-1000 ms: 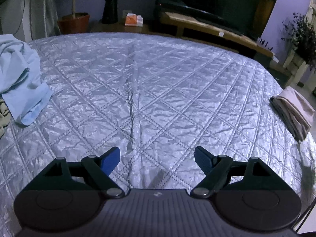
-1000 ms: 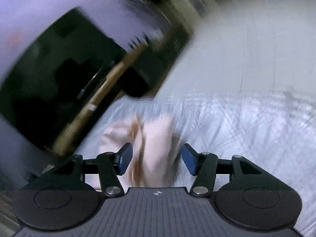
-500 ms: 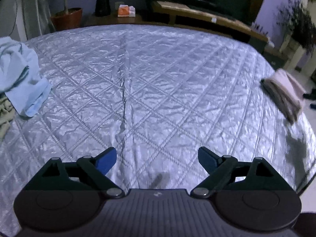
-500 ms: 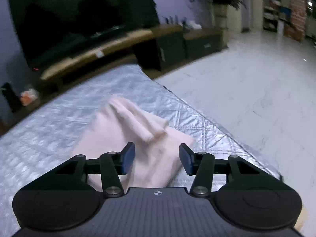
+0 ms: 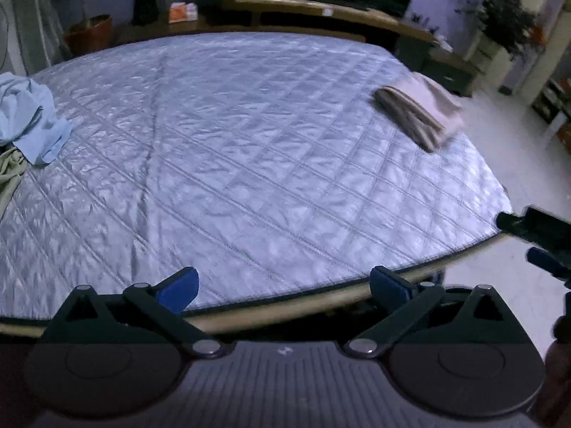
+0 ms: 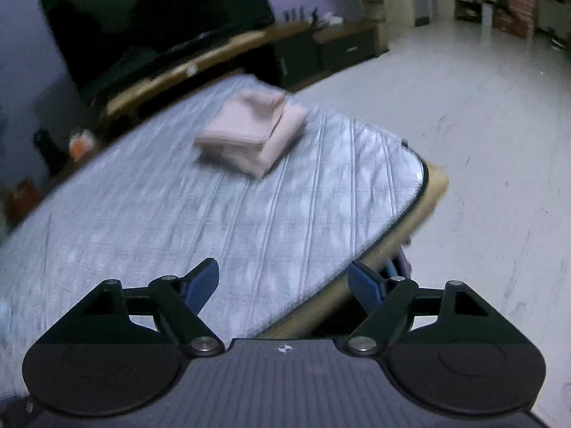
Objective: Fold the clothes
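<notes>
The bed (image 5: 249,149), covered in a silver quilted spread, carries everything. On its right side near the far corner lies a stack of folded pink clothes (image 5: 424,107), also seen from the right wrist view (image 6: 257,132); its long axis runs roughly along the bed's right edge, with the layered folds facing inward toward the middle of the bed. At the left edge sits a loose heap of pale blue clothes (image 5: 28,117), crumpled with no clear direction, one flat flap trailing toward the near side. An olive garment (image 5: 10,174) lies touching it, mostly cut off by the frame.

The unfolded pieces look light, soft and limp; they will probably sag and drape when lifted, so a pinch at a hem, collar or corner should serve better than a grab at the bunched middle.

The left gripper (image 5: 283,281) hangs over the bed's near edge, fingers spread wide and holding nothing. The right gripper (image 6: 283,281) is over the near right corner, fingers likewise wide apart and unloaded.
</notes>
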The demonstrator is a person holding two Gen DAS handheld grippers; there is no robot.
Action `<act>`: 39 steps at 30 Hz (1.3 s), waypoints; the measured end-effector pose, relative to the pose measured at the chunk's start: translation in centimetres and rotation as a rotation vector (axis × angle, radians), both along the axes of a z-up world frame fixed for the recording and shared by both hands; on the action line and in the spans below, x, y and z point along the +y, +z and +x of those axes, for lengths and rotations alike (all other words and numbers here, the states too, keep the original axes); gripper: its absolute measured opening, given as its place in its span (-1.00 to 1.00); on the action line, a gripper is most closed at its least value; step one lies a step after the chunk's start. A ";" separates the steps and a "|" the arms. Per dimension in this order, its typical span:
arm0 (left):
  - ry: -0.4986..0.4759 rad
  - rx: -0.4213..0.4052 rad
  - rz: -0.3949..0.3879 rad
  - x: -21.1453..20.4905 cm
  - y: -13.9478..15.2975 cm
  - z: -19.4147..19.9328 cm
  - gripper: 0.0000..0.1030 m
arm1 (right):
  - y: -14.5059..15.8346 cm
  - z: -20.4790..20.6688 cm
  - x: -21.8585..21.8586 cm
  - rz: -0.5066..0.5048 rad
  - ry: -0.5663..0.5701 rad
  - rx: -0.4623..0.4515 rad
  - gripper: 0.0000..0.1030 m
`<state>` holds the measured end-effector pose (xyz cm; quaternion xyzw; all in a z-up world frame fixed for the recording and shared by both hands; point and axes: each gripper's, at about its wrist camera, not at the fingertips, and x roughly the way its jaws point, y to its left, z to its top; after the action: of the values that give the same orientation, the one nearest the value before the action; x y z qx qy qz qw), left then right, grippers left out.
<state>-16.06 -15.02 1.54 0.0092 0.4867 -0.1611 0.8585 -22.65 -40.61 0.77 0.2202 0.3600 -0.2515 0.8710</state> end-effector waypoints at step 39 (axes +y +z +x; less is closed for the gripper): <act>-0.023 -0.215 0.076 1.8 11.5 -19.9 0.98 | 6.4 -15.6 9.2 -0.090 0.150 0.006 0.79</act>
<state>-35.98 -13.23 13.07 0.0645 0.3975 -0.1503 0.9029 -38.23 -31.36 7.21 0.1522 0.3667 -0.2021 0.8953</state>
